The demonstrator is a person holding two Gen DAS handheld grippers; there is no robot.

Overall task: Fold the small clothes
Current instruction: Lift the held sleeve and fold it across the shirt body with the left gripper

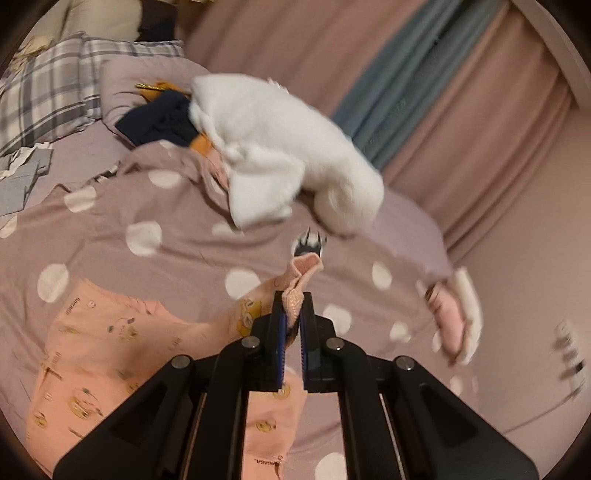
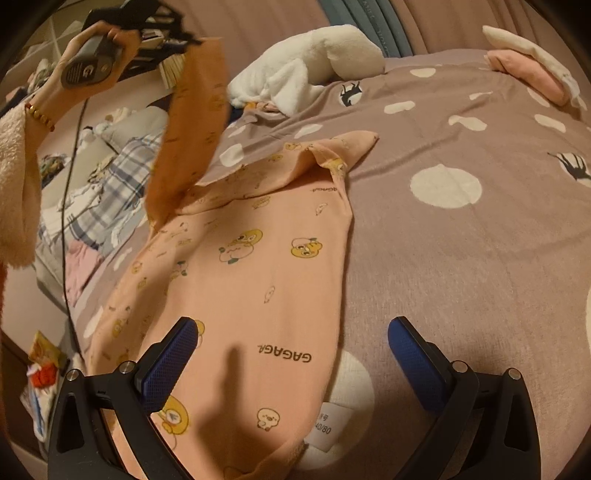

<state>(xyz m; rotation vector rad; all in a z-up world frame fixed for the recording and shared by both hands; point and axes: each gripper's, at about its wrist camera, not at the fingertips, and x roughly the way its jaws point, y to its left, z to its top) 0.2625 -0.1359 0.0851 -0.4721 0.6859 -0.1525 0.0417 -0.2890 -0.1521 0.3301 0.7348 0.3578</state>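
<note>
A small pink shirt [image 2: 251, 280] with yellow cartoon prints and "GAGAGA" lettering lies on the mauve dotted bedspread [image 2: 461, 258]. My left gripper [image 1: 291, 314] is shut on the ribbed cuff of its sleeve [image 1: 303, 273] and holds it up off the bed. In the right wrist view the left gripper [image 2: 173, 26] is at the top left, with the lifted sleeve [image 2: 188, 122] hanging from it. My right gripper [image 2: 291, 362] is open, low over the shirt's near end, holding nothing. The shirt also shows in the left wrist view [image 1: 110, 354].
A white fluffy garment [image 1: 288, 147] lies further up the bed, with dark blue clothing [image 1: 159, 118] behind it. A folded pink and white item [image 1: 458, 317] sits by the bed's edge. Plaid pillows [image 1: 51, 92] are at the head. Pink curtains [image 1: 461, 110] hang beyond.
</note>
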